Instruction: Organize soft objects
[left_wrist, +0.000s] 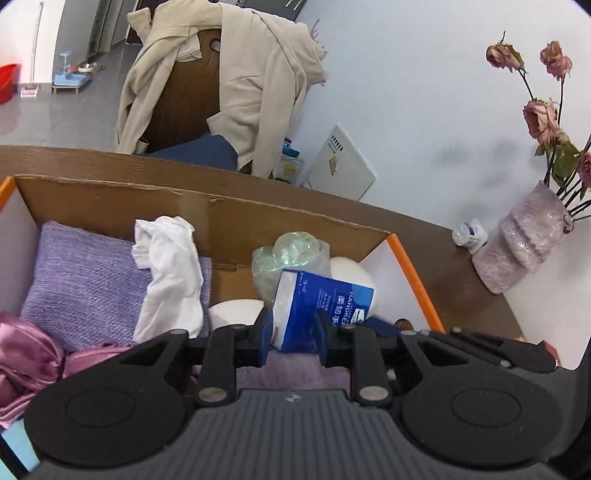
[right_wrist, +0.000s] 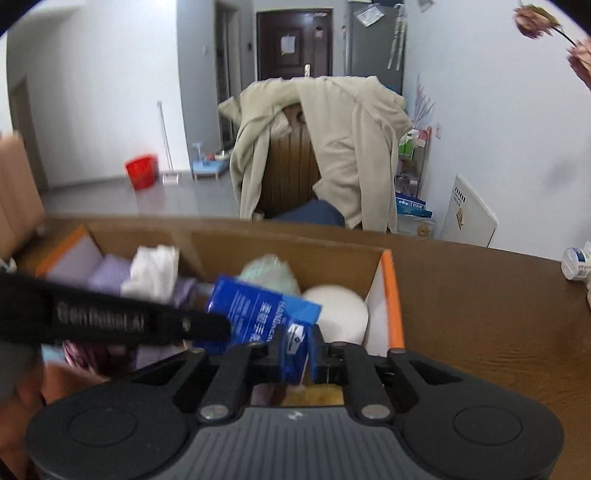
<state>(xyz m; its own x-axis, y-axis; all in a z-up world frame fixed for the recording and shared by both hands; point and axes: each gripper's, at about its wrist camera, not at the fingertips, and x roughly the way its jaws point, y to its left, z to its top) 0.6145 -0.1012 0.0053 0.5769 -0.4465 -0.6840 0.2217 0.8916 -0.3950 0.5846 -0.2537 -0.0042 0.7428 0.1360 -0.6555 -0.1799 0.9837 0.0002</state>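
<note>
A blue tissue pack (left_wrist: 325, 299) hangs over an open cardboard box (left_wrist: 258, 221) with orange edges. My left gripper (left_wrist: 293, 339) is shut on the pack's lower end, a pad pressing on each side. In the right wrist view my right gripper (right_wrist: 298, 354) is shut on a thin corner of the same tissue pack (right_wrist: 255, 314), and the left gripper's black arm (right_wrist: 110, 321) reaches in from the left. Inside the box lie a purple knit cloth (left_wrist: 81, 280), a white cloth (left_wrist: 170, 269), pink satin fabric (left_wrist: 26, 354), a crumpled clear bag (left_wrist: 291, 251) and a white roll (right_wrist: 340, 314).
The box stands on a brown wooden table (right_wrist: 480, 314). At the table's right end are a pink vase of dried roses (left_wrist: 524, 240) and a small white bottle (left_wrist: 469, 232). Behind the table stands a chair draped with a beige jacket (left_wrist: 236, 74).
</note>
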